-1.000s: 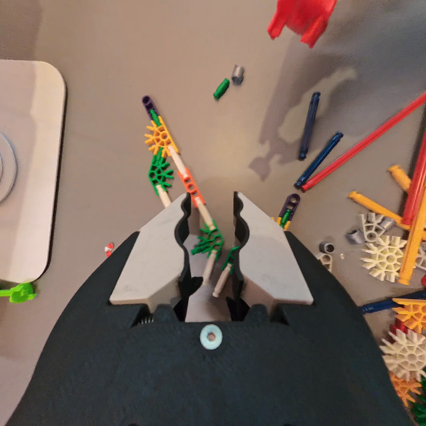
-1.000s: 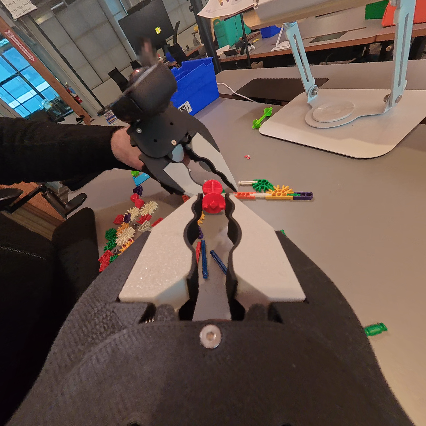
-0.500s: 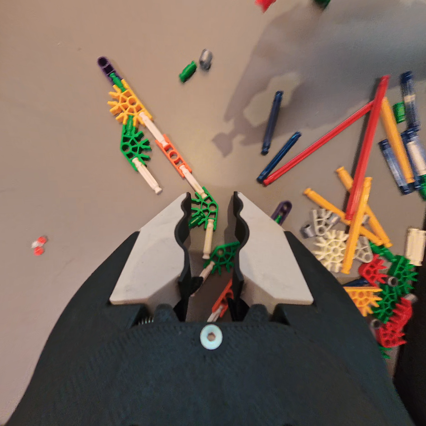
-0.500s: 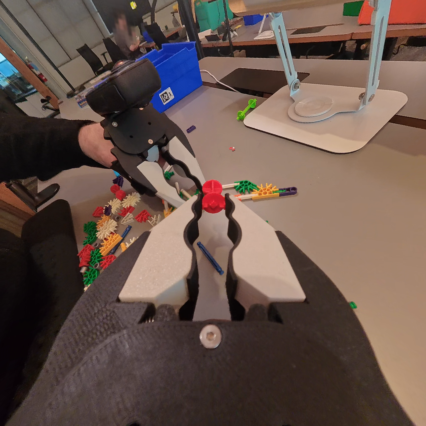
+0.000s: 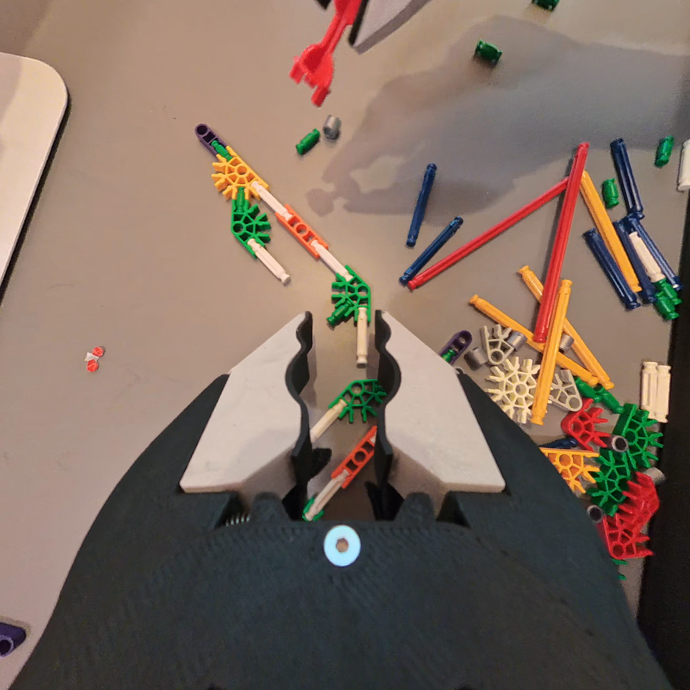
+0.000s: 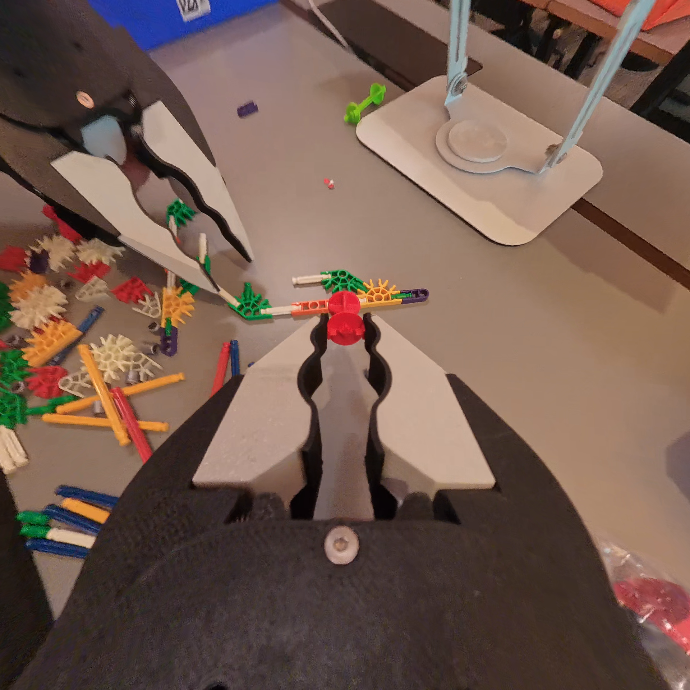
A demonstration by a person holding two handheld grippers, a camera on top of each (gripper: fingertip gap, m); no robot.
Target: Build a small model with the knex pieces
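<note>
Left tool (image 5: 342, 321): grey fingers with black wavy inner edges, spread, nothing pinched; held over the grey surface (image 5: 149, 261).

Seen only in the left wrist view: between the fingers, below them on the surface, a green fan-shaped plastic connector on a white rod (image 5: 356, 399) and, toward 6 o'clock, an orange slotted connector (image 5: 356, 457). From the tips toward 11 o'clock runs a jointed chain of toy construction parts (image 5: 298, 231): green connector, white rods, orange link, yellow snowflake connector, purple end clip. Toward 12 o'clock lie a short green peg (image 5: 307, 142) and a small grey sleeve (image 5: 331, 127). At 3 o'clock a heap of loose rods and connectors (image 5: 560, 336), red, yellow, blue, white and green, is spread.

Right tool (image 6: 345, 321): same build, pinching a red spool-shaped plastic piece (image 6: 345, 317) at the fingertips, held above the surface just over the chain. From the left wrist view this piece appears at 12 o'clock, seen side-on.

Seen only in the right wrist view: a pale flat stand base with two light-blue struts (image 6: 485, 168) at 1 o'clock; a lime-green axle piece (image 6: 364, 102) touching its near corner; a small purple clip (image 6: 247, 109) at 11 o'clock; a clear plastic bag (image 6: 657, 605) at 4 o'clock, in which red pieces show, blurred; a blue bin (image 6: 168, 18) at 11 o'clock, contents hidden.
</note>
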